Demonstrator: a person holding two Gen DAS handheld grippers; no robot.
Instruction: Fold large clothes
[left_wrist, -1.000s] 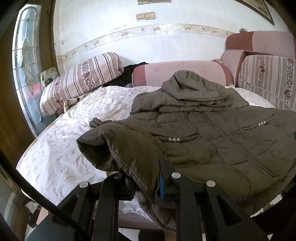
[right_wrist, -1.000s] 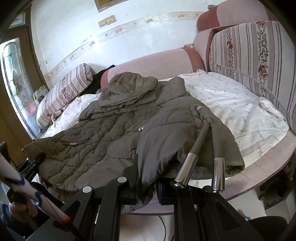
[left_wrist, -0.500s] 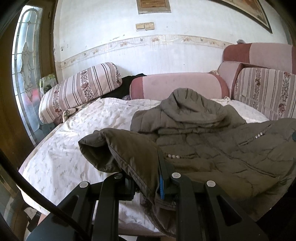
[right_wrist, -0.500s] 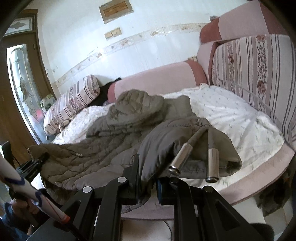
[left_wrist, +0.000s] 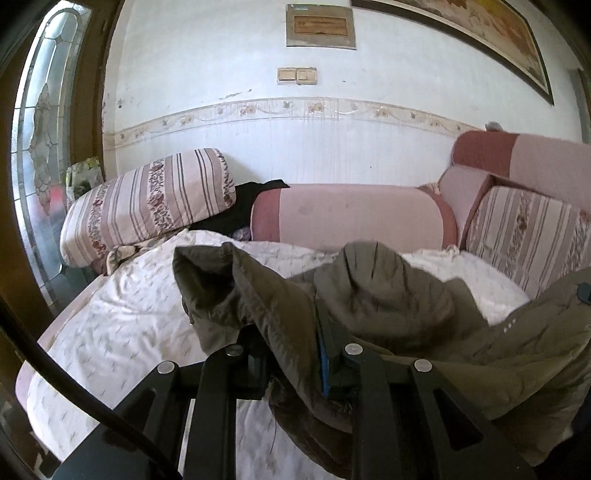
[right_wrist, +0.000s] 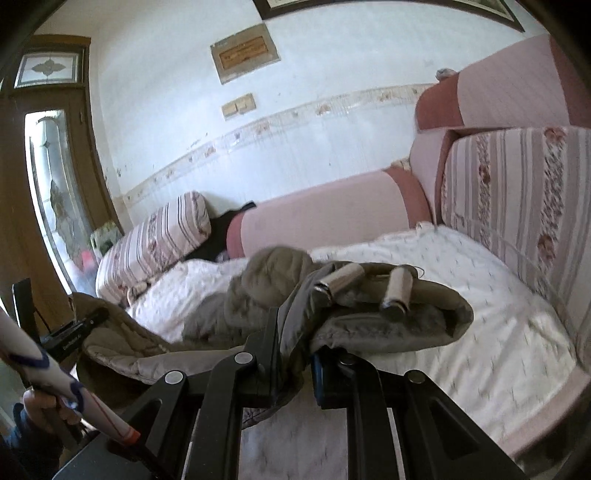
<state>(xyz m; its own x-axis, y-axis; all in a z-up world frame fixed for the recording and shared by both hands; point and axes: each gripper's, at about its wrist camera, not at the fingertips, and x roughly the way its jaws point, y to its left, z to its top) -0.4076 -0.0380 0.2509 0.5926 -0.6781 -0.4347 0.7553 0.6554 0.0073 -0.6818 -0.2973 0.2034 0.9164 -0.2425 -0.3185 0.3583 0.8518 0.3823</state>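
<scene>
Lifted off the bed (left_wrist: 110, 332), jacket (left_wrist: 388, 295) stays pinched by left gripper (left_wrist: 291, 354) and right gripper (right_wrist: 295, 354).

the olive jacket (left_wrist: 388, 295) is showing as matt quilted cloth, puffy and creased, while its two drawstring tips (right_wrist: 343, 280) at the centre of the right wrist view are gleaming like polished metal. the sheet (left_wrist: 122, 317) at lower left is looking like soft, faintly printed white cotton, and the striped cushion (left_wrist: 147, 199) like woven upholstery. the left gripper (left_wrist: 293, 354) and right gripper (right_wrist: 295, 354) are reading as matt black plastic with shiny rivets; the door frame (right_wrist: 99, 162) at far left is showing varnished brown wood.
</scene>
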